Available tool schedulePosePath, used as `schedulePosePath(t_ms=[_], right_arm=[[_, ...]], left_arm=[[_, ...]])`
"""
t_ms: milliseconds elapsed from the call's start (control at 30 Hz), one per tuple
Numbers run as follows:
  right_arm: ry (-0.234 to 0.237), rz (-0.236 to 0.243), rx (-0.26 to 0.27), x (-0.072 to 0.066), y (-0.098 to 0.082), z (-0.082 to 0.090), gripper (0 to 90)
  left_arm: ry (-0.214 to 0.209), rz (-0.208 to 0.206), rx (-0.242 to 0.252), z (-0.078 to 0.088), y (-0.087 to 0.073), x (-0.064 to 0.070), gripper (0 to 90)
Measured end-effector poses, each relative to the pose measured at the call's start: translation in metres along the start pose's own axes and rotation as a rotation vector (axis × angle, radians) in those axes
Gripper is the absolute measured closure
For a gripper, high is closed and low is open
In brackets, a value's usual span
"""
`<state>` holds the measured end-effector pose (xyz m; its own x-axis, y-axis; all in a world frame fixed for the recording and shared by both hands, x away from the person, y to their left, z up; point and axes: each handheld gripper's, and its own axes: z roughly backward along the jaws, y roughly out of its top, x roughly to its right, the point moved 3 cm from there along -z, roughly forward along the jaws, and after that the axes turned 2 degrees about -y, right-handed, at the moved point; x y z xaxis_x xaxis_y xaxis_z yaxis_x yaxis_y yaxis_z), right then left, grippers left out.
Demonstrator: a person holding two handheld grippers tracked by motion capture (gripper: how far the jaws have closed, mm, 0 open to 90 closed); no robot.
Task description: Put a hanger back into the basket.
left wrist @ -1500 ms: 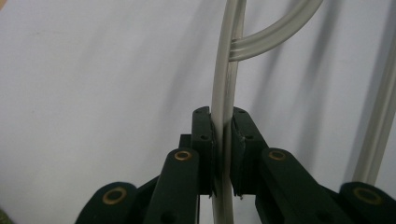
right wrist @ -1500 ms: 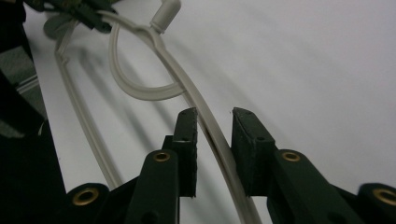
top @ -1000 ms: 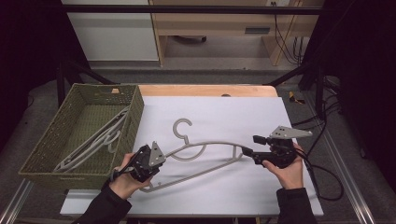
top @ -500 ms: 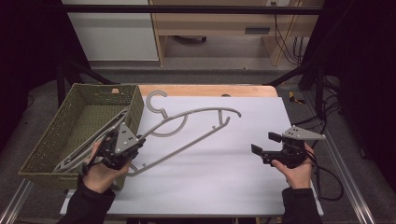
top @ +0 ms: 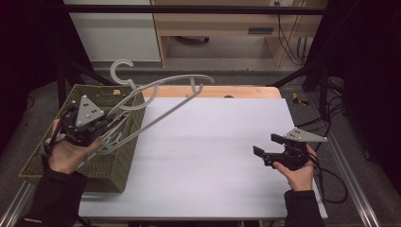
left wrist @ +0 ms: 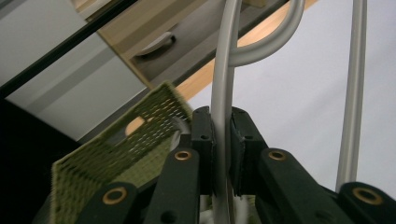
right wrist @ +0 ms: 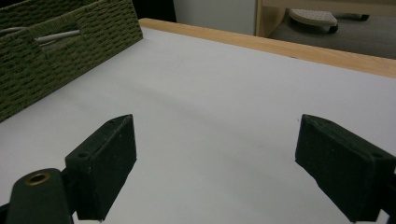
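Observation:
A grey plastic hanger [top: 176,80] hangs in the air, tilted, over the near right corner of the olive woven basket [top: 118,166]. My left gripper [top: 109,129] is shut on one of its bars near the end. In the left gripper view the pads clamp the grey bar [left wrist: 223,70] from both sides, with the basket's rim [left wrist: 116,154] just below. My right gripper [top: 266,145] stays low over the white table at the right. Its jaws have just been opening and now stand wide apart with nothing between them [right wrist: 219,158].
The white tabletop [top: 213,156] has a wooden far edge [top: 213,92]. Through the basket's handle hole [right wrist: 56,38] more grey hangers lie inside. A wooden cabinet stands beyond the table. Cables trail off the right side.
The right gripper let go of the hanger's end and opened, staying in place. The left gripper carried the hanger up and to the left, from the table to above the basket.

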<state>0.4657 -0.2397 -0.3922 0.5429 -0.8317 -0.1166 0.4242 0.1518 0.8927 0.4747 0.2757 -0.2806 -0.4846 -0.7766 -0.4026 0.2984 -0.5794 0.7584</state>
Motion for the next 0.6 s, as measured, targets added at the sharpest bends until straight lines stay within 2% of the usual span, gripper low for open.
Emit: schedulePosePath(t_ms=[300,467,600], right_arm=[[-0.01,0.014,-0.016,-0.001,-0.002,-0.004,12.7],[-0.01,0.013,-0.016,-0.002,-0.002,-0.006,13.0],[-0.007,0.012,-0.024,-0.002,-0.003,-0.007,13.1]], left_arm=[[0.098,0.052,-0.022,0.003,-0.035,-0.051,81.7],[0.121,0.094,-0.032,0.003,-0.057,-0.07,81.7],[0.141,0.107,-0.051,0.002,-0.074,-0.082,81.7]])
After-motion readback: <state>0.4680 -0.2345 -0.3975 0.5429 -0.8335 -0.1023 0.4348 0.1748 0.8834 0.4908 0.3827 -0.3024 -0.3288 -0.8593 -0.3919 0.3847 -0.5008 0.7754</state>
